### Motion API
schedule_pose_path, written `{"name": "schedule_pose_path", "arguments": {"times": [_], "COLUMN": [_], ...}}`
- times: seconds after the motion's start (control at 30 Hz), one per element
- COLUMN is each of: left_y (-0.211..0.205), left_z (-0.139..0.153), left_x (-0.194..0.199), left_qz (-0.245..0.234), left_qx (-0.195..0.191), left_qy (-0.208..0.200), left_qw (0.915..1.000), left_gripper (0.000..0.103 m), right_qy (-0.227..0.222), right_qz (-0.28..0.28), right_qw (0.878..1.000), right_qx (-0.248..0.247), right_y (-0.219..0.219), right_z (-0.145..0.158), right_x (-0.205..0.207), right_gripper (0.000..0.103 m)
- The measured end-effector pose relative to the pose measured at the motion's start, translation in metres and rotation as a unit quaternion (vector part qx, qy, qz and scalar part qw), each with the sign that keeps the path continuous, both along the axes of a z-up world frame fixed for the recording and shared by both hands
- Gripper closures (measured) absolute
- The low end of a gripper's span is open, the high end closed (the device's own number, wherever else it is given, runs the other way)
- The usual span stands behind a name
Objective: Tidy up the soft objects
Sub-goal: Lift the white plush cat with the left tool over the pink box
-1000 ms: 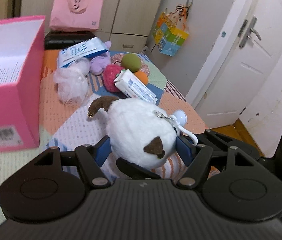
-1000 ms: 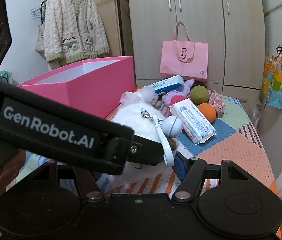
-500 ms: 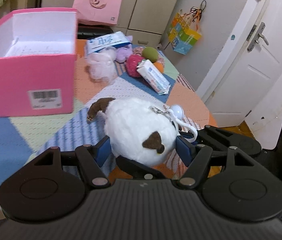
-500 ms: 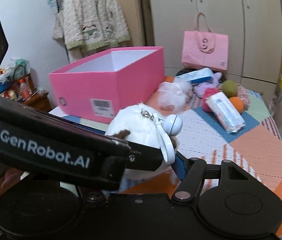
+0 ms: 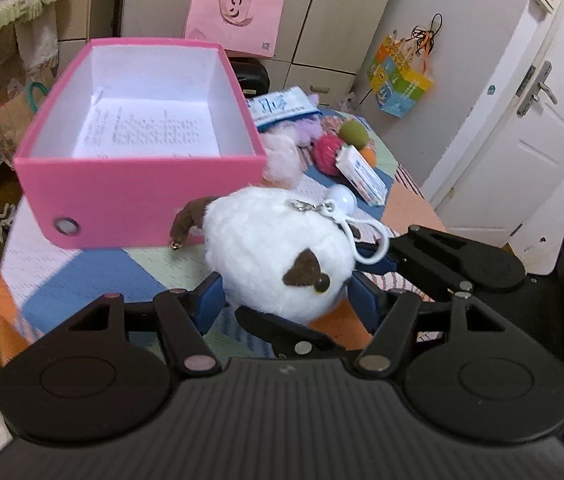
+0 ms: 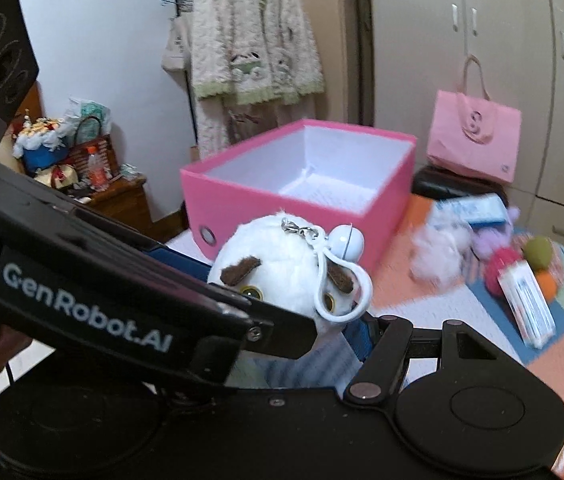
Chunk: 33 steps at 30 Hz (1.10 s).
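Left wrist: left gripper (image 5: pixel 283 300) clenched on white plush (image 5: pixel 278 248), aloft beside pink box (image 5: pixel 138 188) at table's (image 5: pixel 82 276) near edge. Step: carrying; next, lift over rim, let go.
Right wrist: right gripper (image 6: pixel 345 332) state cannot be told; plush before box.

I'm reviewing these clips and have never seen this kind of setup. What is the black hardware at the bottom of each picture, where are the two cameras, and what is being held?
There is no robot here. A person holds a two-finger gripper in each hand, and each gripper carries a wide-angle camera looking forward along its fingers, so its black body fills the bottom of its own picture.

In the left view, the left gripper has its blue-padded fingers pressed on both sides of a white plush toy with brown ears and a white clip. The right view shows the same toy; the bar marked GenRobot.AI is the left gripper seen from the side. The right gripper is mostly hidden behind it, so its state is unclear.

On the patchwork-covered table stand an open pink box and, further back, a heap of soft toys and packets.
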<state>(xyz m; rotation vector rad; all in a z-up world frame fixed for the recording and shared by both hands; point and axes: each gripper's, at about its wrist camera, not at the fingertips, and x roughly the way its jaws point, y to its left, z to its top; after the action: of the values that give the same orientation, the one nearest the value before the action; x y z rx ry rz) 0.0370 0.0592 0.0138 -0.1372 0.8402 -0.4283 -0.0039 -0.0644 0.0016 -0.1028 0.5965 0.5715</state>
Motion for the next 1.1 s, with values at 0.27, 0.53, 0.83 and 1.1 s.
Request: {"name": "schedule_pose_path", "arguments": {"times": [0.27,0.53,0.83,1.1], "left_y": [0.026,0.037,0.046,0.053], "left_z": [0.034,0.050,0.040,0.010], "left_x": [0.029,0.085,0.164,0.226], "left_qz": [-0.004,-0.001,0.010,0.020], "left_qx": [-0.001,0.000,-0.005,-0.023], "left_qy": [-0.018,-0.042,-0.027,0.016], "left_qw": [0.9998,0.9991,0.9996,0.9994], "left_gripper": [0.038,0.038,0.041,0.041], "right_qy": [-0.032,-0.069,-0.063,-0.022], "right_qz": [0.013,0.020,0.036,0.041], "right_qw": [0.999,0.997,0.997,0.999], "right_qx": [-0.004,0.002,0.013,-0.016], "right_y": [0.025,0.035,0.037,0.048], "right_z": [0.036,0.052,0.044,0.024], "right_x": [0.030,0.080,0.162,0.218], "right_gripper": [0.031,0.031,0.032,0.032]}}
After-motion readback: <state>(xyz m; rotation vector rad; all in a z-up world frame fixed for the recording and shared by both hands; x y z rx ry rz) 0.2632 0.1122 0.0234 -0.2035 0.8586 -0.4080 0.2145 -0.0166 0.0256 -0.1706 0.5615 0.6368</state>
